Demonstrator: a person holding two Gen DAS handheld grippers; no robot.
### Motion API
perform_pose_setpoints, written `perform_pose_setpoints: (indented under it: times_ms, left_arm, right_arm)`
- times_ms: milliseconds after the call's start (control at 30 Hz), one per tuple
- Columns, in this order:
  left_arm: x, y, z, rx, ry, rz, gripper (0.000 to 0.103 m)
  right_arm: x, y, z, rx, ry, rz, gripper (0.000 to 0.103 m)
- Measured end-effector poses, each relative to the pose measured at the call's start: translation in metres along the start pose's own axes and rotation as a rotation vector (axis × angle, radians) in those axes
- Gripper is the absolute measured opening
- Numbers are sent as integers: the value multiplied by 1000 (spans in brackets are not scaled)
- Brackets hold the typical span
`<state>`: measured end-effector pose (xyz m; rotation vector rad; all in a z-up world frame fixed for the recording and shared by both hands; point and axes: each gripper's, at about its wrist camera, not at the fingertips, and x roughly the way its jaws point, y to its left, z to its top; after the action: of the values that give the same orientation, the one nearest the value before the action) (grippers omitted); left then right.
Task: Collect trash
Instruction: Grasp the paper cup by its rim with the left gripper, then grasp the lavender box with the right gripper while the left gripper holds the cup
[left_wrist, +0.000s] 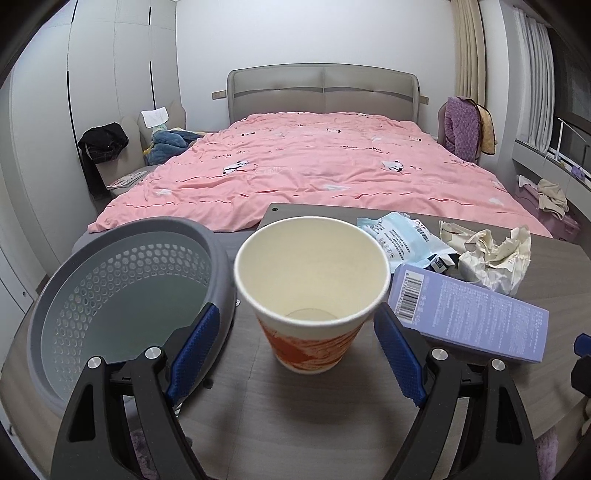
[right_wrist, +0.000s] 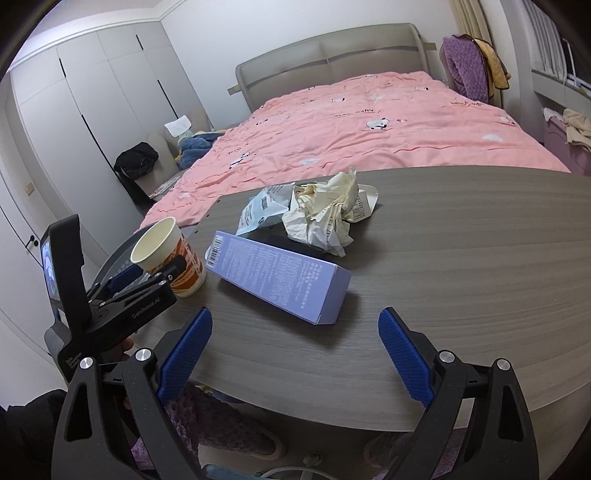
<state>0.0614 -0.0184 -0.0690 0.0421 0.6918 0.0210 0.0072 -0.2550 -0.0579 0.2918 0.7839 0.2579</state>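
In the left wrist view the left tongs (left_wrist: 295, 343) stand released around an upright, empty paper cup (left_wrist: 312, 291) on the worktop (left_wrist: 258, 413), with an empty grey perforated basket (left_wrist: 122, 295) at nine o'clock. The right wrist view shows the right tongs (right_wrist: 295, 350) released, the purple box (right_wrist: 277, 277) at twelve o'clock, and crumpled paper (right_wrist: 325, 214) beyond.

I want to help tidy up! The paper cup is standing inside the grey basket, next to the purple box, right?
Not quite. The cup stands on the table, beside the basket, not in it. The left wrist view shows that. The purple box is next to it.
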Motion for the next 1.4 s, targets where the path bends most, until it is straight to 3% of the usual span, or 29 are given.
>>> perform_pose_setpoints:
  times_ms: [400,533,667,933,1133,1333,1400]
  left_arm:
    - [20,-2,12,-34,12,-11,81]
    - [20,-1,13,-32,21,-23,62]
    - [15,4,14,-43,26,-25,62]
    - [-21,17,15,-49,3,-14,62]
    - [-40,29,15,-79,-9,-5,62]
    - [-52,38,19,-95,-26,20,62]
    - [-51,38,19,-95,-15,25,62]
  right_arm:
    - [6,-3,0,3,19,9,90]
    - [6,-1,1,-6,20,9,90]
    - [7,3,4,-33,14,12,90]
    - [15,24,20,-211,11,-4,90]
    - [40,41,29,-376,58,-38,90]
    - [64,51,29,-464,106,-50,89]
    - [71,51,29,-467,129,-55,85]
